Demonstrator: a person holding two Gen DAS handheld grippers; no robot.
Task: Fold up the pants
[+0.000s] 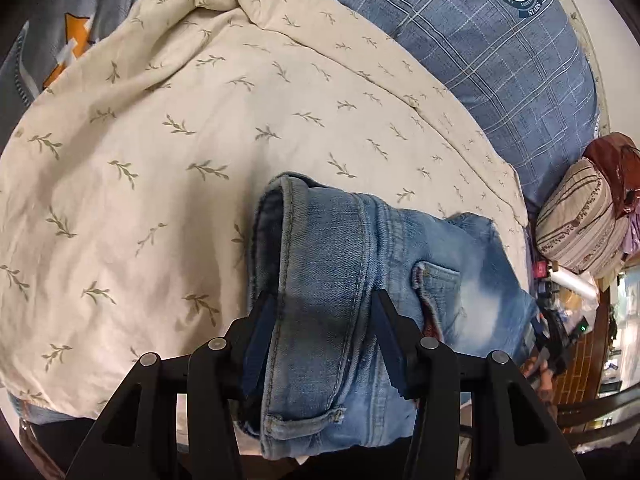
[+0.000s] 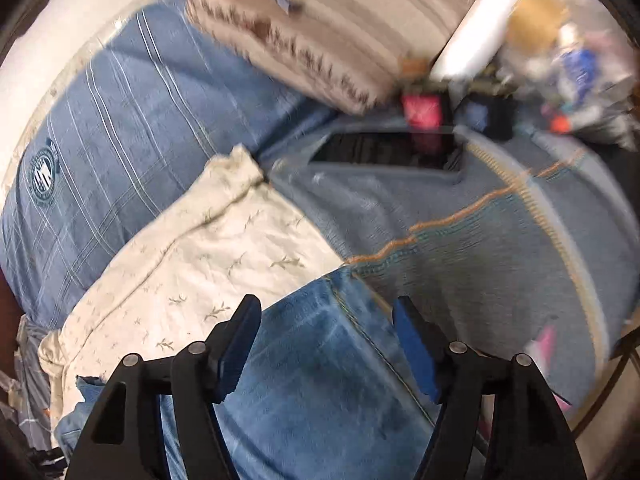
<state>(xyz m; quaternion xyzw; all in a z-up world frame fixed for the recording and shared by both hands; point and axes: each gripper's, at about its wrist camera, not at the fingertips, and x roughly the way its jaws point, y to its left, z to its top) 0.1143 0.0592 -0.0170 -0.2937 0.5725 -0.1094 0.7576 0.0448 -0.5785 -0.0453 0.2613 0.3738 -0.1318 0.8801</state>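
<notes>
We straddle the folded jeans [image 1: 360, 280] with left gripper [image 1: 324, 308] and right gripper [image 2: 326, 316] both spread; the loose stack could unfold.

Both wrist views are evenly and fairly brightly lit by soft indoor light, with no hard glare. In the left wrist view the picture is sharp; the cream quilt [image 1: 200, 140] is brightest at its middle, and the jeans [image 1: 340, 280] cast a soft shadow onto it along their left edge. The right wrist view is smeared by motion blur, worst at the top right, where the clutter dissolves. Fisheye distortion bends everything near the dark, vignetted corners.
</notes>
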